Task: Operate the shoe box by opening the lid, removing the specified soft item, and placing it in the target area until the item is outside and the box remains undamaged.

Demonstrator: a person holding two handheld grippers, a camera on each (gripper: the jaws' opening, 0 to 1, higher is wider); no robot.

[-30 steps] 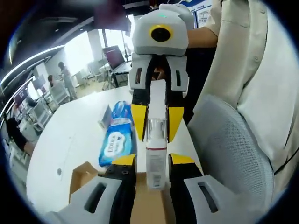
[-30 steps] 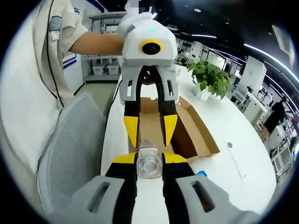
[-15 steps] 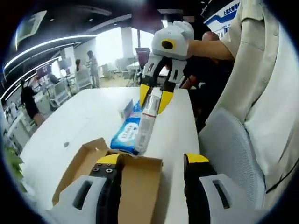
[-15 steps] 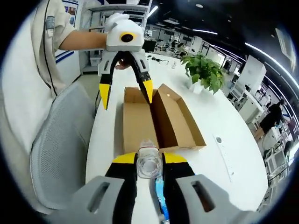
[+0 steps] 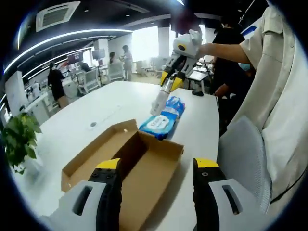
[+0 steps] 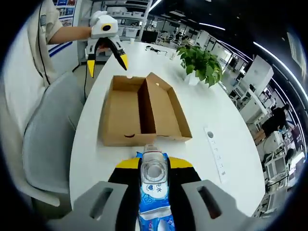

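Bottle [image 6: 154, 169], a clear plastic one with a pale label, was clamped between the jaws of the right gripper [image 6: 154, 166], held in the air over the blue wet-wipes pack [image 5: 163, 119] that lay flat on the white table [image 5: 86, 120] just beyond the open end of the shoe box [image 6: 139, 113]. In the left gripper view the bottle [image 5: 160, 99] hung nose-down from that gripper [image 5: 172, 83], its tip just above the pack. The left gripper [image 5: 157, 166] stood spread wide and empty over the near corner of the box.

The pack looked light, limp and slick-skinned; a pinch across its middle would probably buckle it, so an end seam seemed the safer hold. The bottle seemed rigid and smooth, apt to slip in a loose clamp.

Count: one cardboard box with its lid folded open, one wipes pack, one bottle, two grippers, one potted plant [image 6: 202, 62], one mesh chair [image 6: 45, 139].
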